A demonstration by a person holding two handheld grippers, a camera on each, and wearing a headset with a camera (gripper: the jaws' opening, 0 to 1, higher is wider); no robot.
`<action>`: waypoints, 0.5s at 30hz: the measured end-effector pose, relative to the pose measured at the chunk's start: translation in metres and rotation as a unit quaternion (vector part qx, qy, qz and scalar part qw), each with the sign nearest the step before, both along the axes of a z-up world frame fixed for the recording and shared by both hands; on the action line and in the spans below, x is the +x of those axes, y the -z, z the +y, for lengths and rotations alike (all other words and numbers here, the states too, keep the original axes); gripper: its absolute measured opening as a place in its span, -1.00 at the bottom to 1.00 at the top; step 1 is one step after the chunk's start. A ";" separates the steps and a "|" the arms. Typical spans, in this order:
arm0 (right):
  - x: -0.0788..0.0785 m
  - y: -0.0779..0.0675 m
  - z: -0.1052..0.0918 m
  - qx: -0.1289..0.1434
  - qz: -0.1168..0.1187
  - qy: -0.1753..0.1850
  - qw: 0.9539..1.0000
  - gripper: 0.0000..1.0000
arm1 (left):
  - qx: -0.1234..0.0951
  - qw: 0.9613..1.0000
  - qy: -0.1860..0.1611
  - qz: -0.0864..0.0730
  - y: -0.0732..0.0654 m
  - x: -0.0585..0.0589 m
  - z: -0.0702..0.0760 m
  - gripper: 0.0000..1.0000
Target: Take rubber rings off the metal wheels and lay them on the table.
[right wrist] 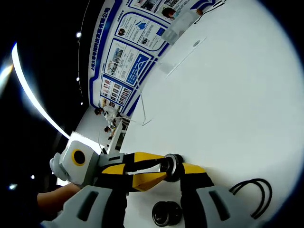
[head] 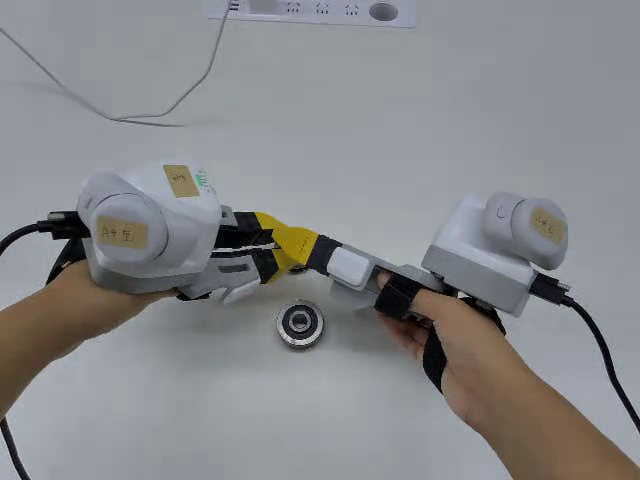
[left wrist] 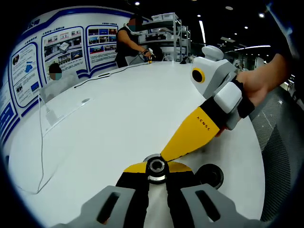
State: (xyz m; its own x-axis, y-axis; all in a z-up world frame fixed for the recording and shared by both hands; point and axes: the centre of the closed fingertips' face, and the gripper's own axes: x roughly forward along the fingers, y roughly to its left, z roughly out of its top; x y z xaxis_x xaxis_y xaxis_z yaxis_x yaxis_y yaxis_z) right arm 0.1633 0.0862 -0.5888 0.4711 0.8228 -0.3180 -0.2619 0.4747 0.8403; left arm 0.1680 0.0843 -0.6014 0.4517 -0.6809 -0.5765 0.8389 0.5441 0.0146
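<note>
In the head view my left gripper (head: pixel 262 255) and right gripper (head: pixel 287 242) meet tip to tip above the table. Between them is a small metal wheel (left wrist: pixel 156 169) with a dark rubber ring. The left gripper (left wrist: pixel 156 176) is shut on the wheel, which faces its camera. A yellow finger (left wrist: pixel 192 133) of the right gripper reaches the wheel's rim from the right. In the right gripper view the wheel (right wrist: pixel 172 166) stands edge-on, with the right gripper (right wrist: pixel 172 172) shut on its ring. A second wheel (head: pixel 300 324) with its ring on lies flat on the table below the tips.
The white table (head: pixel 400 140) stretches away on all sides. A thin cable (head: pixel 190 90) runs to a power strip (head: pixel 320 10) at the far edge. A black cable (right wrist: pixel 251 190) trails by the right gripper. A person (left wrist: pixel 130 42) stands at the table's far end.
</note>
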 end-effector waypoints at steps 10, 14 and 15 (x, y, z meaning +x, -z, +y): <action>-0.004 -0.002 0.001 0.003 0.007 -0.004 1.000 -0.10 | 0.001 1.000 0.001 0.000 0.001 0.000 0.001 -0.76; -0.004 -0.004 -0.001 0.001 0.000 -0.003 1.000 -0.11 | 0.000 1.000 0.001 0.000 0.001 0.000 0.001 -0.76; -0.003 -0.004 -0.001 0.000 0.000 -0.003 1.000 -0.12 | 0.001 1.000 0.001 0.000 0.001 0.000 0.001 -0.76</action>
State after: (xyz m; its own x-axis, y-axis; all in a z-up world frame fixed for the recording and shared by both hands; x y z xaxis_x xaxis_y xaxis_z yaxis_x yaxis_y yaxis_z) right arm 0.1599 0.0850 -0.5848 0.4663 0.8258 -0.3173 -0.2656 0.4729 0.8402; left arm 0.1683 0.0852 -0.6022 0.4505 -0.6808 -0.5775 0.8396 0.5431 0.0148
